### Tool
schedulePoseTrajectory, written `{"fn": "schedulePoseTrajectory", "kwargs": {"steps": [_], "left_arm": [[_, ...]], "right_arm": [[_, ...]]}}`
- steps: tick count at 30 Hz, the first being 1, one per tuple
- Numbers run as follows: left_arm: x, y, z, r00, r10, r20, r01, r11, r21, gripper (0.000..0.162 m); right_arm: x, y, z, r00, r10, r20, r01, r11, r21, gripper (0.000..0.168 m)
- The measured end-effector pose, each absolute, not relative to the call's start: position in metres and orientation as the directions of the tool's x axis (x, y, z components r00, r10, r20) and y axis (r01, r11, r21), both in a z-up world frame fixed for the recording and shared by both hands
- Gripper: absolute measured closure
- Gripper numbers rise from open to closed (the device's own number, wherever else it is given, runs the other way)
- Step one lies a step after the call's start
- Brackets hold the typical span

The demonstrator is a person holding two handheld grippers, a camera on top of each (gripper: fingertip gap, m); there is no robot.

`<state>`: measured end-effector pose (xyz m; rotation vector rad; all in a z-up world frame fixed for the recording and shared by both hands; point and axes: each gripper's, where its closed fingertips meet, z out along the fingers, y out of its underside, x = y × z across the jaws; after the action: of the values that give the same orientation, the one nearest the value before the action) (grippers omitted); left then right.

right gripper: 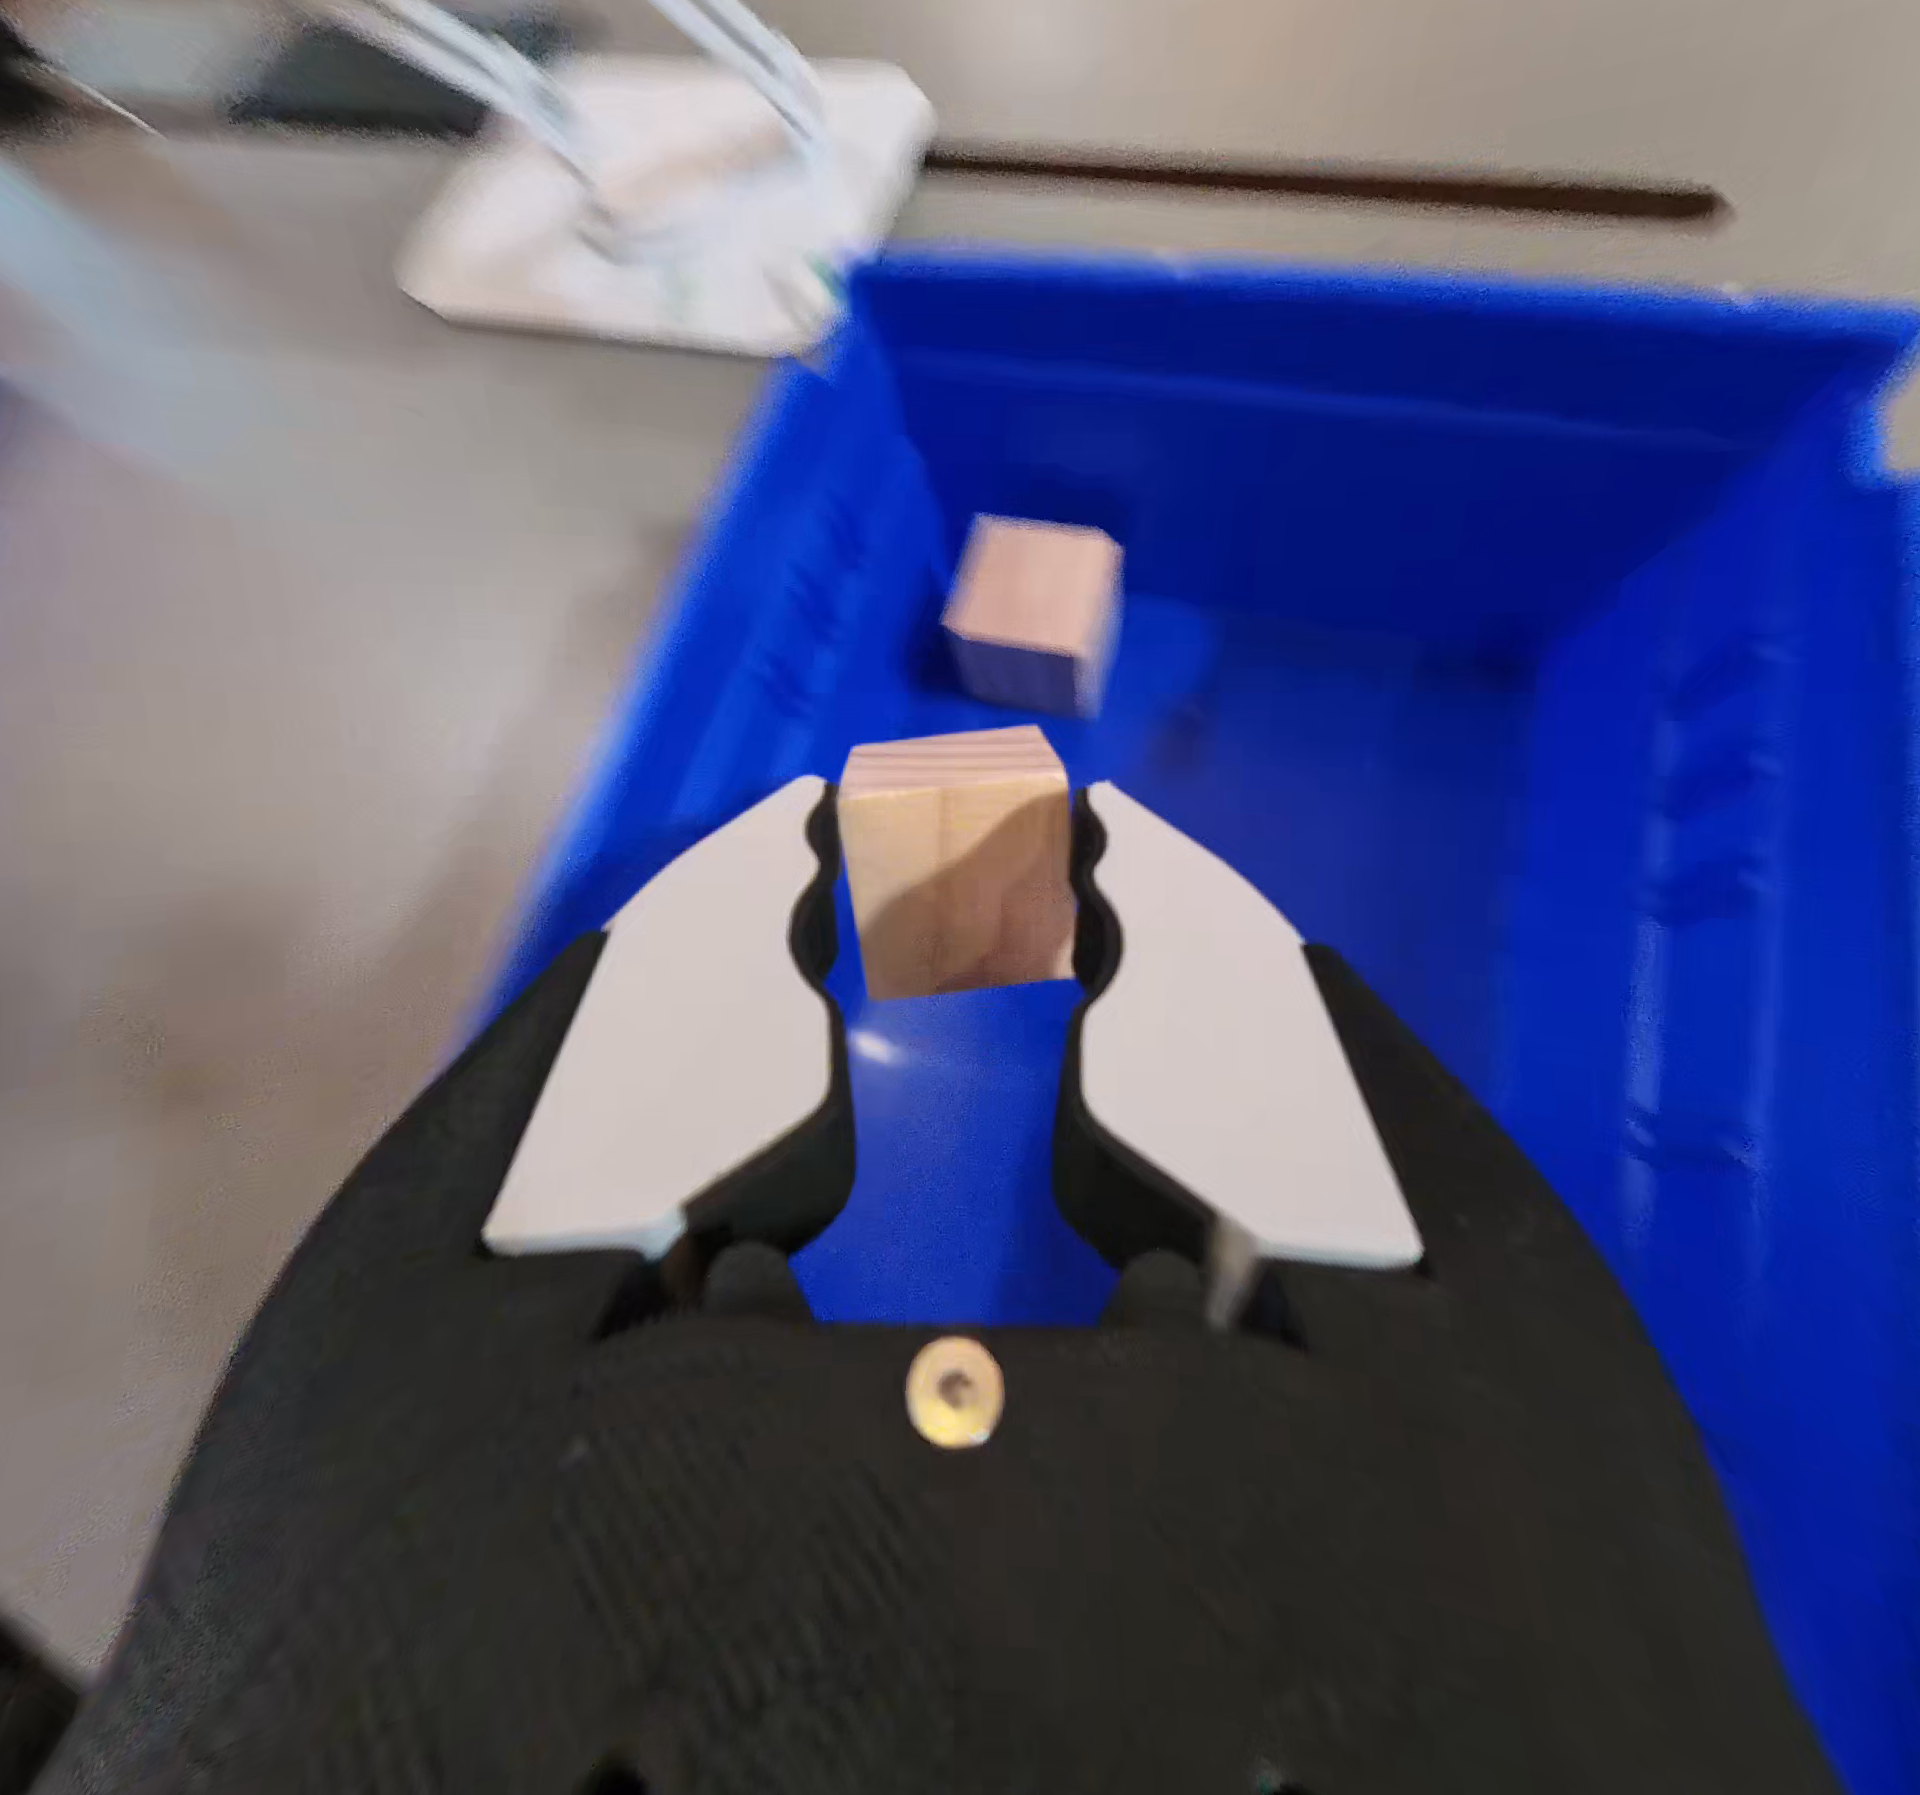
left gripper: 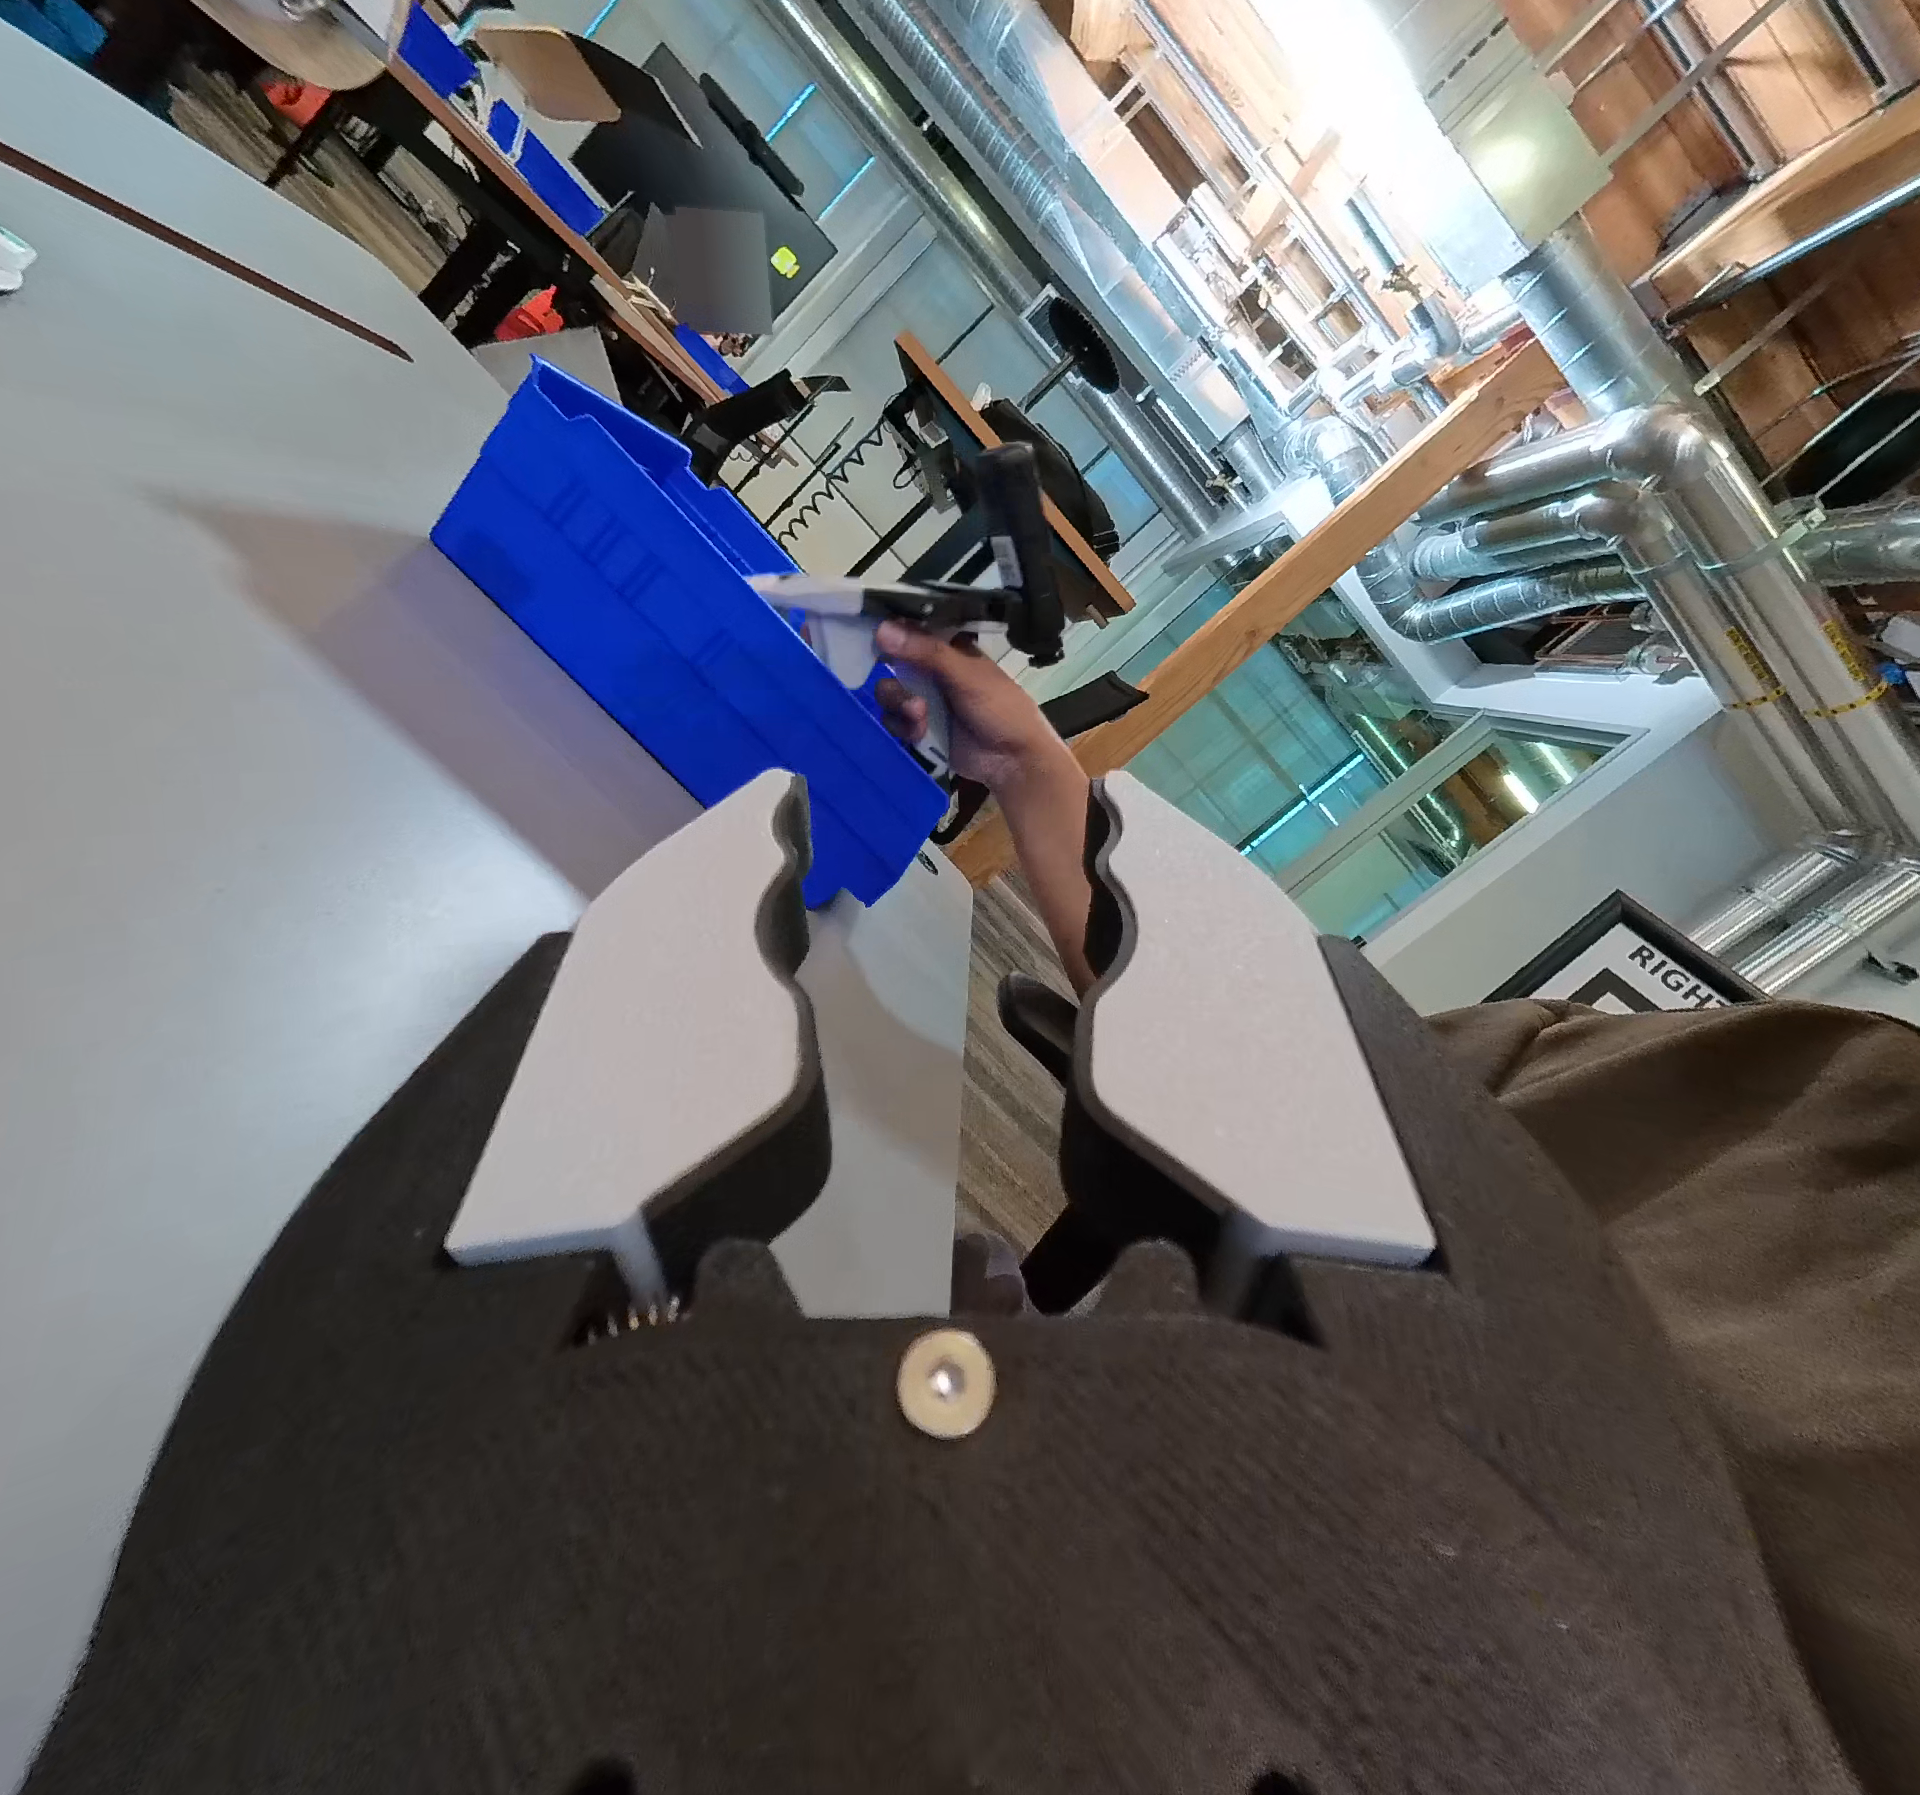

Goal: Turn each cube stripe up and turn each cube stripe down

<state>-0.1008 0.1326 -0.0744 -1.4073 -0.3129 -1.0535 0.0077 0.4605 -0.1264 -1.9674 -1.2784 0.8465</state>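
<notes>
While right gripper point(right gripper: 956, 872) clamps wooden cube point(right gripper: 954, 888), blue plastic bin point(right gripper: 1714, 810) below.

The left gripper point(left gripper: 945, 810) was tilted hard to one side, its jaws spread apart with nothing between them. Beyond its fingers point(left gripper: 686, 1018), the person's right hand point(left gripper: 977, 717) gripped the handle of the right gripper point(right gripper: 956, 800), forearm stretched back toward the body and a brown sleeve point(left gripper: 1714, 1174) at the edge of view. In the right wrist view that gripper pointed forward and down, its jaws drawn in against both sides of a wooden cube point(right gripper: 956, 883), held off the bottom; motion blur smeared the view.
</notes>
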Motion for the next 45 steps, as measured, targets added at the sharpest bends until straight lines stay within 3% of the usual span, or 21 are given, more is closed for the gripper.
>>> {"fn": "schedulePoseTrajectory", "kwargs": {"steps": [4, 8, 13, 18, 22, 27, 32, 40, 45], "left_arm": [[-0.082, 0.14, -0.073, 0.511, -0.434, 0.742, 0.746, -0.206, -0.634, 0.108], [-0.049, 0.149, -0.071, 0.506, -0.464, 0.727, 0.718, -0.24, -0.653, 0.098], [-0.017, 0.156, -0.056, 0.499, -0.524, 0.69, 0.701, -0.223, -0.677, 0.089], [-0.016, 0.151, -0.043, 0.429, -0.581, 0.692, 0.748, -0.201, -0.632, 0.091], [-0.045, 0.144, -0.034, 0.403, -0.586, 0.703, 0.812, -0.124, -0.57, 0.103], [-0.073, 0.138, -0.033, 0.391, -0.573, 0.721, 0.853, -0.069, -0.517, 0.103], [-0.079, 0.14, -0.038, 0.426, -0.544, 0.723, 0.841, -0.057, -0.538, 0.097], [-0.076, 0.14, -0.039, 0.408, -0.558, 0.723, 0.841, -0.08, -0.536, 0.099], [-0.074, 0.142, -0.043, 0.4, -0.552, 0.731, 0.836, -0.107, -0.538, 0.1]], "right_arm": [[-0.017, 0.397, -0.045, 0.026, 0.928, -0.371, 0.307, -0.361, -0.881, 0.125], [-0.03, 0.311, 0.016, -0.246, 0.899, -0.363, 0.202, -0.319, -0.926, 0.125], [-0.05, 0.204, 0.026, -0.448, 0.831, -0.329, 0.157, -0.289, -0.944, 0.125], [-0.062, 0.165, -0.001, -0.464, 0.842, -0.275, 0.152, -0.23, -0.961, 0.125], [-0.066, 0.168, -0.019, -0.447, 0.849, -0.283, 0.198, -0.214, -0.957, 0.125], [-0.07, 0.167, -0.038, -0.451, 0.853, -0.264, 0.249, -0.163, -0.955, 0.126], [-0.072, 0.166, -0.052, -0.431, 0.883, -0.184, 0.283, -0.061, -0.957, 0.126], [-0.071, 0.185, -0.033, -0.351, 0.926, -0.141, 0.222, -0.064, -0.973, 0.126], [-0.052, 0.26, 0.004, -0.132, 0.989, -0.066, 0.137, -0.048, -0.989, 0.126]]}}
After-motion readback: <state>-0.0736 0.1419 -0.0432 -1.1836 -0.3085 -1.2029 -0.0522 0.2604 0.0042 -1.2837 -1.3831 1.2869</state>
